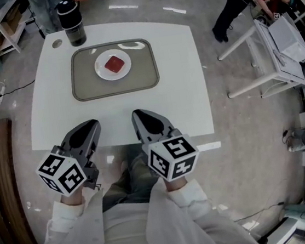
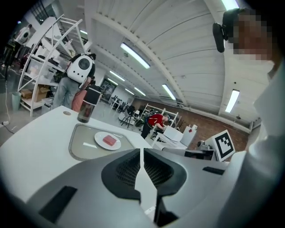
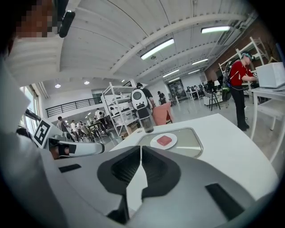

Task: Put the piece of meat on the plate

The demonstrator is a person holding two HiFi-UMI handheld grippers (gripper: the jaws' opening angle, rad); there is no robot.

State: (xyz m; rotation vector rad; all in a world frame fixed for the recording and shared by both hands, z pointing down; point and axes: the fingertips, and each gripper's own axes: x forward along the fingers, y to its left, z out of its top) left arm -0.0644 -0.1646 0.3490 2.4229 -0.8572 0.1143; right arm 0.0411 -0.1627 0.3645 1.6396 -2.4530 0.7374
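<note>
Found the left claw poised at the near edge of the worktop, towards its left corner, jaws pressed together with nothing between them. Noted a dark lidded bottle upright at the far left corner, clear of everything else. Saw, just right of it along the far edge, a grey tray lying flat, a white plate resting in its middle, and the red piece of meat lying in the centre of that plate, touching nothing but the plate. Found the right claw beside the left one over the middle of the near edge, jaws likewise closed on nothing, well apart from the tray. Judged the task as good as finished: meat on the plate, both claws empty at the near edge. Saw nothing left to carry, and no second piece anywhere on the worktop. Reckoned only a check of the meat's seat on the plate remained, if anything.
</note>
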